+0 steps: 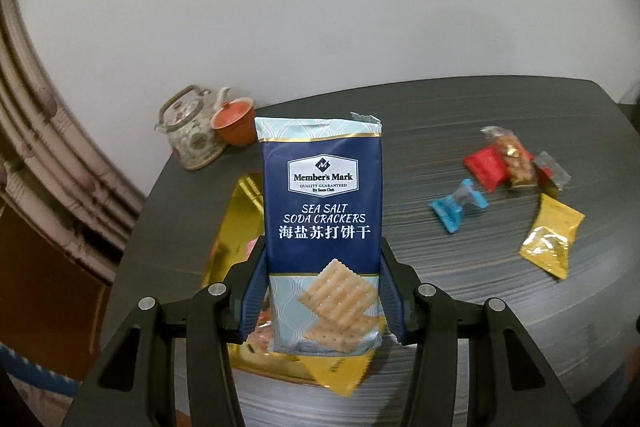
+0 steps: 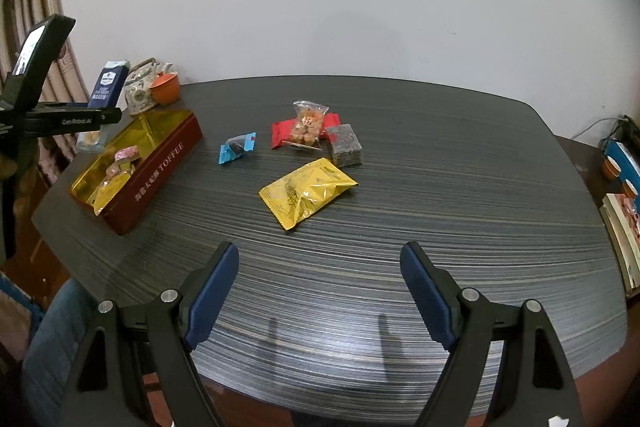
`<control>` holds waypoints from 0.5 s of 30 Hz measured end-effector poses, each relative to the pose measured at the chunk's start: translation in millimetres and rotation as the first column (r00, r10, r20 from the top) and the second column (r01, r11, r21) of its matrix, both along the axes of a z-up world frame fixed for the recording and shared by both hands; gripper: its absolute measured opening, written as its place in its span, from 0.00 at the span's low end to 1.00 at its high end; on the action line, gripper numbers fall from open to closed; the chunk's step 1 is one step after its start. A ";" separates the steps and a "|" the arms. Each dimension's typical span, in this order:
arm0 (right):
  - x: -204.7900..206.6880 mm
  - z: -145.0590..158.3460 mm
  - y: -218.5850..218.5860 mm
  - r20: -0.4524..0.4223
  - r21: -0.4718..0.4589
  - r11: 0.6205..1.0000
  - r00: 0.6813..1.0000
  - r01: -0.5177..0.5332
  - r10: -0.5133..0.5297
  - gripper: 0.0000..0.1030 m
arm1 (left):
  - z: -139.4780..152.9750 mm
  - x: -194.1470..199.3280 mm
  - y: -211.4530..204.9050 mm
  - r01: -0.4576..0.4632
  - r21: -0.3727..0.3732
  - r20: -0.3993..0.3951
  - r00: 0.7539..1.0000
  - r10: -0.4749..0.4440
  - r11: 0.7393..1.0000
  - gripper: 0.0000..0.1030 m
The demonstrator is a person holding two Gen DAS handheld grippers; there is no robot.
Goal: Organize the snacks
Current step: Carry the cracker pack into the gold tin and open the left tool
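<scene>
1. We are seeing the left tool [image 1: 322, 291] pinching one cracker packet [image 1: 322, 211] upright between its blue pads, above the toffee tin [image 2: 160, 175].
2. The right tool [image 2: 318, 291] is hanging spread wide with nothing between its pads, over bare desk [image 2: 440, 227].
3. We are counting five loose snacks mid-desk: one yellow packet [image 2: 308, 197], one red packet [image 2: 280, 135], one clear bag of nuts [image 2: 307, 125], one dark block [image 2: 344, 145] and one blue candy [image 2: 237, 147].
4. The tin is lying open at the desk's left edge (a few wrapped sweets inside).
5. One teapot [image 1: 192, 131] and one orange cup [image 1: 236, 121] are standing in the far left corner.
6. The desk's near and right parts are lying open.
</scene>
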State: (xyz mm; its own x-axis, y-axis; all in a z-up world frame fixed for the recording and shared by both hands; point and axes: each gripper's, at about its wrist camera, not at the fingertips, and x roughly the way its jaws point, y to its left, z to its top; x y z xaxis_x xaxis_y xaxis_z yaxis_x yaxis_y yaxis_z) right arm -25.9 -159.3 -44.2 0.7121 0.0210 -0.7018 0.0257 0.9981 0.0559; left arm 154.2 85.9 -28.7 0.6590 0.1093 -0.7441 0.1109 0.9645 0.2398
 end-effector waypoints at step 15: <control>-0.9 -1.9 3.1 -0.012 0.006 1.000 1.000 -0.003 0.003 0.78 | -6.9 26.6 57.2 -0.081 -0.059 -0.075 0.994 0.076 0.995 0.49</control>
State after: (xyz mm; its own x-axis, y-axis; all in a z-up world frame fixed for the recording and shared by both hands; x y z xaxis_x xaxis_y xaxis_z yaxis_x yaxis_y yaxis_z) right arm -26.9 -156.2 -46.1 0.7038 0.0276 -0.7099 0.0234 0.9978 0.0620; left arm 180.8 143.1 -35.6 0.5944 0.1108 -0.7965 0.0491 0.9836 0.1736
